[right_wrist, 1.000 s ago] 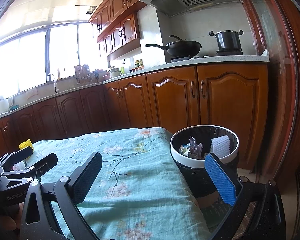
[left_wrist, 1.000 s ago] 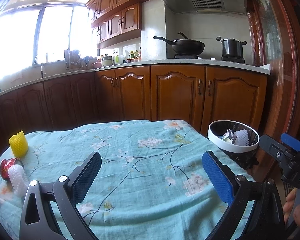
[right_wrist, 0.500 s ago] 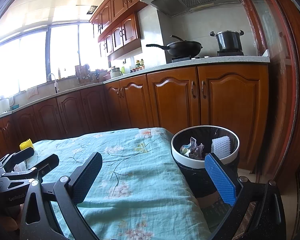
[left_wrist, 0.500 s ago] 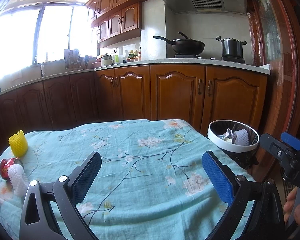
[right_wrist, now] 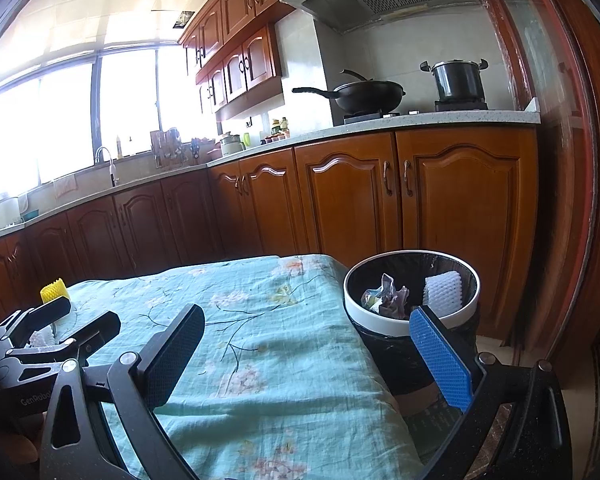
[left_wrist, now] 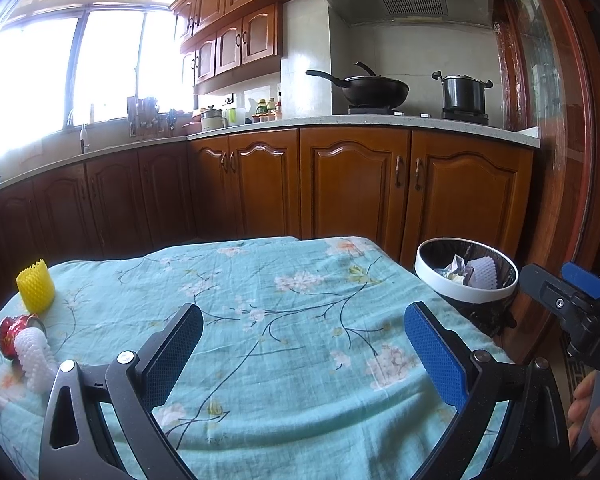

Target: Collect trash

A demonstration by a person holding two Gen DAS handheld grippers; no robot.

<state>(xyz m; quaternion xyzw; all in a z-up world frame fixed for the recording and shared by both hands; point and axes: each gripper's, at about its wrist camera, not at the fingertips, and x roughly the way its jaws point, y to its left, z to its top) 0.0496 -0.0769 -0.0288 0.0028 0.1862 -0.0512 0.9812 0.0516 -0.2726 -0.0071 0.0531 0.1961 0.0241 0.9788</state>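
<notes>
Yellow foam sleeve (left_wrist: pixel 35 286), white net (left_wrist: pixel 36 358) and red can (left_wrist: pixel 11 330) lie far left of my wide, empty left claw (left_wrist: pixel 304 354); I'd swing over slowly, right claw (right_wrist: pixel 308 354) also wide

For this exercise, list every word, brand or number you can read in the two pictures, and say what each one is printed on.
"GenRobot", cut off at the picture's edge: on the body of the left gripper, seen in the right wrist view.
"DA", cut off at the edge: on the body of the right gripper, seen in the left wrist view.
Bottle labels on the counter: too small to read.
</notes>
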